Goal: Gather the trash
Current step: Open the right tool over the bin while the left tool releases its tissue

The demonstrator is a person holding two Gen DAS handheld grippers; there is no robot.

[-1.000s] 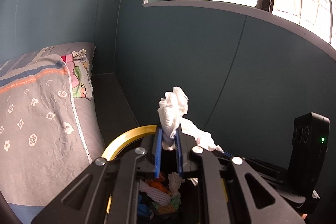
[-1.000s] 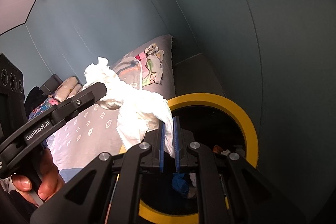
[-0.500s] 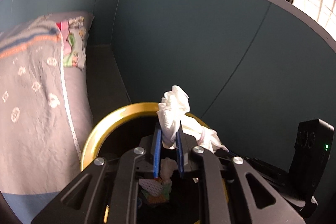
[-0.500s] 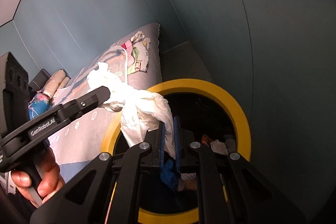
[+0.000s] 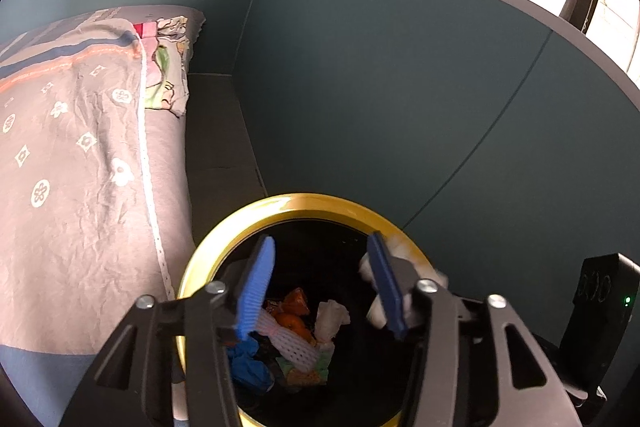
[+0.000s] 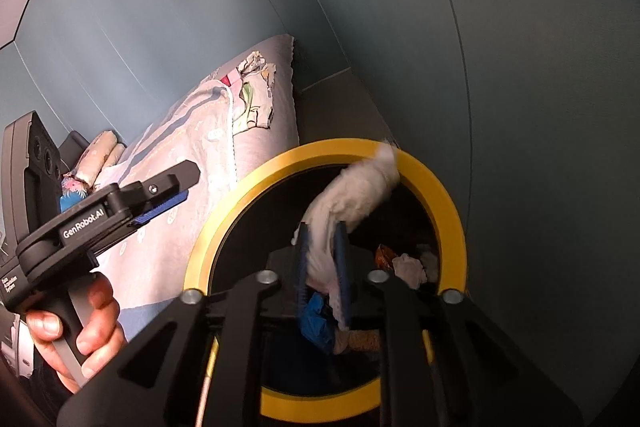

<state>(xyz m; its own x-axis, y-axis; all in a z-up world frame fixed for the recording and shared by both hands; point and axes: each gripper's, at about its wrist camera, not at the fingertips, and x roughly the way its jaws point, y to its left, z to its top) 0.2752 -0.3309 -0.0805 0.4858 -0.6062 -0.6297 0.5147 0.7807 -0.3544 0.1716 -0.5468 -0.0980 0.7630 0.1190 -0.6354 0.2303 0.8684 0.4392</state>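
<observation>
1. The left gripper (image 5: 322, 283) hangs over the mouth of the yellow-rimmed bin (image 5: 288, 205). Its jaws have just been opening and stand wide apart with nothing between the blue pads.
2. The white tissue wad (image 5: 400, 267) shows as a motion-blurred shape just outside the left gripper's right-hand finger, over the bin's rim on that side.
3. The right gripper (image 6: 322, 255) also points down into the bin (image 6: 440, 187). Its jaws have just been opening and stand narrowly parted, and the tissue wad (image 6: 352, 199) lies between the pads. It is blurred, and whether the pads press on it cannot be told.
4. From the right gripper's tips the tissue reaches up and away to the far rim, its end lying over the yellow edge.
5. Below both sets of tips the bin holds earlier trash: a white foam net (image 5: 288, 341), orange wrappers (image 5: 294, 307), a blue glove (image 5: 248, 359) and crumpled paper (image 5: 330, 317). The middle of the bin's opening is otherwise clear.
6. To the left of both grippers, the edge of the patterned bedspread (image 5: 80, 187) hangs close beside the bin's rim.
7. Ahead and to the right, the teal wall (image 5: 400, 87) stands close behind the bin, leaving a narrow strip of floor (image 5: 216, 131) between bed and wall.
8. In the right wrist view a hand (image 6: 76, 331) grips the left gripper's handle, well to the left of the bin.
</observation>
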